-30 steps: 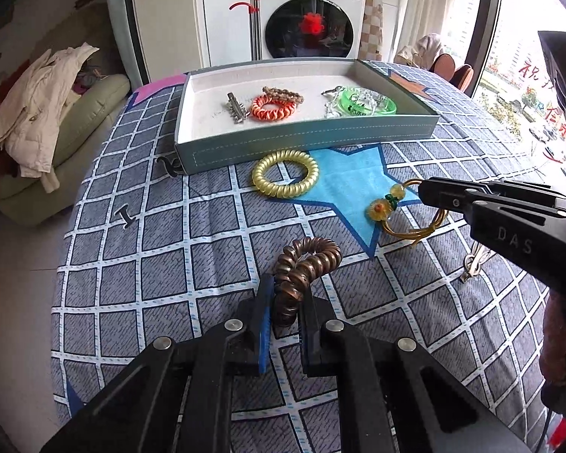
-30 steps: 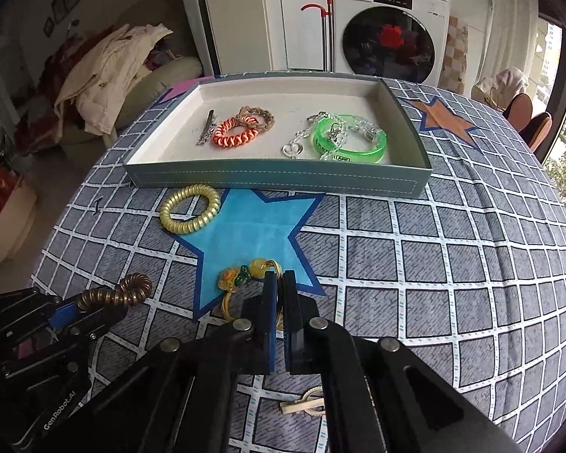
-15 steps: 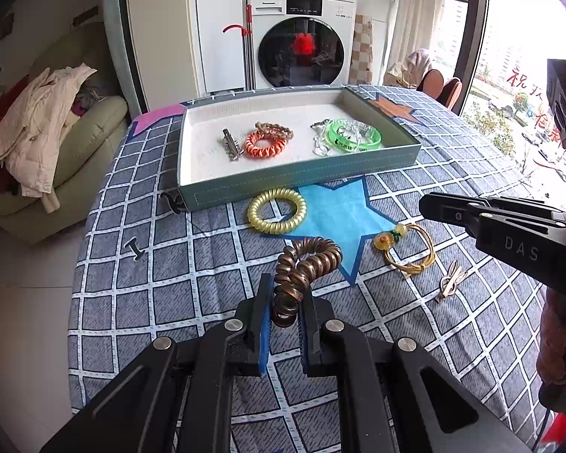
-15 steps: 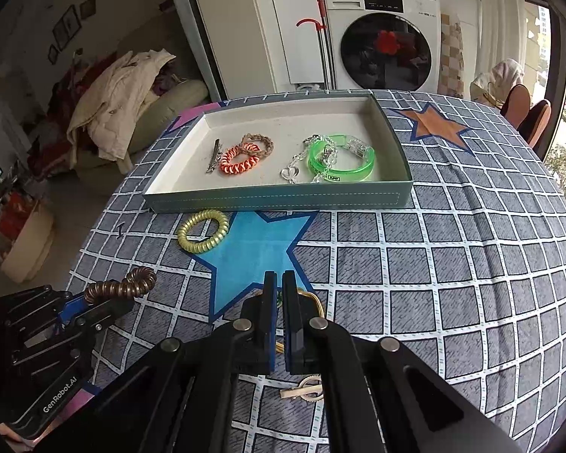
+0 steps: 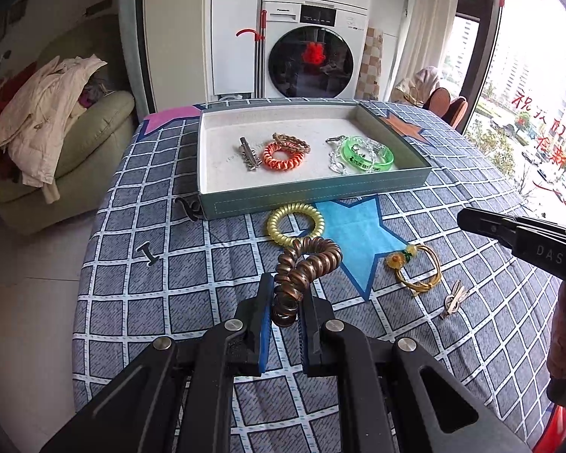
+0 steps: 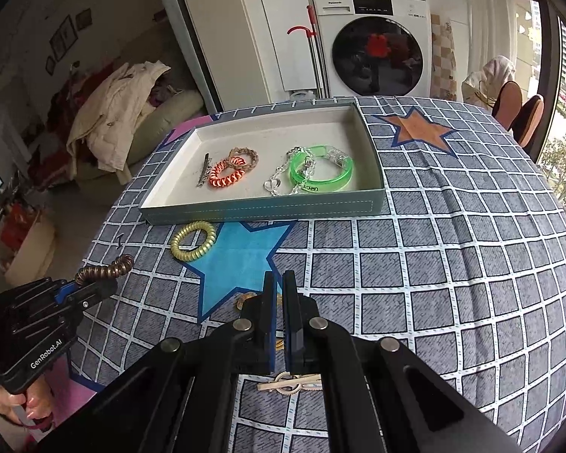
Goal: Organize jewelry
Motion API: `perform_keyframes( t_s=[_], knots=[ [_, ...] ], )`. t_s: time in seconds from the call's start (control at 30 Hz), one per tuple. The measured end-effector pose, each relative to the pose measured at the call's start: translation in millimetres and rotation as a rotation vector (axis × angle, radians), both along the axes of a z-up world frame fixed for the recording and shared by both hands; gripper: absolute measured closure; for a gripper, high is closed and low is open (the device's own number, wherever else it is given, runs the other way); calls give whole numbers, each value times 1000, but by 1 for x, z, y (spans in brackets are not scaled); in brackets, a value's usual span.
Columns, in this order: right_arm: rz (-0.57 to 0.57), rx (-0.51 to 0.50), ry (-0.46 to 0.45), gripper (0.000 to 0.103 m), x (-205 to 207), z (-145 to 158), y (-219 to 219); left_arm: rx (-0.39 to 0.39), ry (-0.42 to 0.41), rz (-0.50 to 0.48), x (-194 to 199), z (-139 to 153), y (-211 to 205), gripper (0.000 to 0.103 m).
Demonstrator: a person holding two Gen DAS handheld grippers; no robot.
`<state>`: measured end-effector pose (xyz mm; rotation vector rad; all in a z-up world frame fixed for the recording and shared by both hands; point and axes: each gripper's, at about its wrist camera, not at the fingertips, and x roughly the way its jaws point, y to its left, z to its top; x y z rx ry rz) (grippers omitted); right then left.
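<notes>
The left gripper (image 5: 286,307) has its jaws clamped on a brown spiral hair tie (image 5: 306,264), lifted off the table (image 5: 162,271) in front of the tray (image 5: 313,198) (a gold spiral tie (image 5: 295,224) lies just before the tray's near wall). Further right of that wall, the right gripper (image 6: 279,304) hovers with jaws pressed together, empty, above a beaded gold bracelet (image 5: 415,268).

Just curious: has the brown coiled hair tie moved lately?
Yes. Clamped in the left gripper, the brown coil has advanced toward the tray; its tip now overlaps the yellow coil.
</notes>
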<state>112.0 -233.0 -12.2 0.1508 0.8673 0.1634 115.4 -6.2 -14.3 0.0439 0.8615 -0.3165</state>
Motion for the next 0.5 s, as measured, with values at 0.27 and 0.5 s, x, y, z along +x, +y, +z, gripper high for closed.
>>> perform_keyframes(
  t_s=[0.27,0.5],
  knots=[
    [56,-35,69,95,8,-17,14,-6,3,15,5,-3,7,72],
    [111,-122,103,50,19,-40,33,-12,10,26,7,-6,12,72]
  ],
)
